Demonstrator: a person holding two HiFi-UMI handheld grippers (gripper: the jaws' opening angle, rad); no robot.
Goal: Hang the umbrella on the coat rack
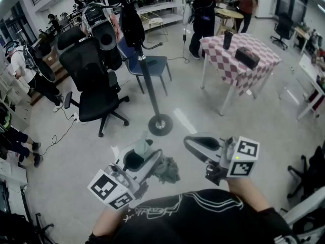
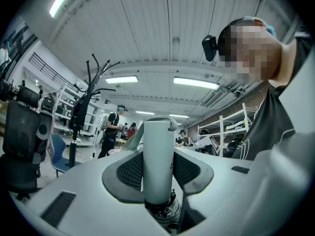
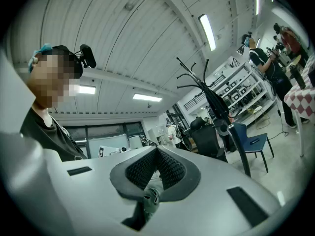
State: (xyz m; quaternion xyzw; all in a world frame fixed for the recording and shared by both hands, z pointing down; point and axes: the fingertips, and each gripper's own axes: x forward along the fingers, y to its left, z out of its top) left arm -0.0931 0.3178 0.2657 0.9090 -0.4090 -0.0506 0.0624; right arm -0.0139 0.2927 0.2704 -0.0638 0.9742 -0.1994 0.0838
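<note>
With the left hand-held gripper (image 1: 142, 159) clamped on the umbrella (image 2: 157, 161) near the person and the right hand-held gripper (image 1: 192, 144) pressed together, the strap (image 2: 132, 137) probably needs lifting high and clear toward the far coat rack (image 1: 148, 78).
</note>
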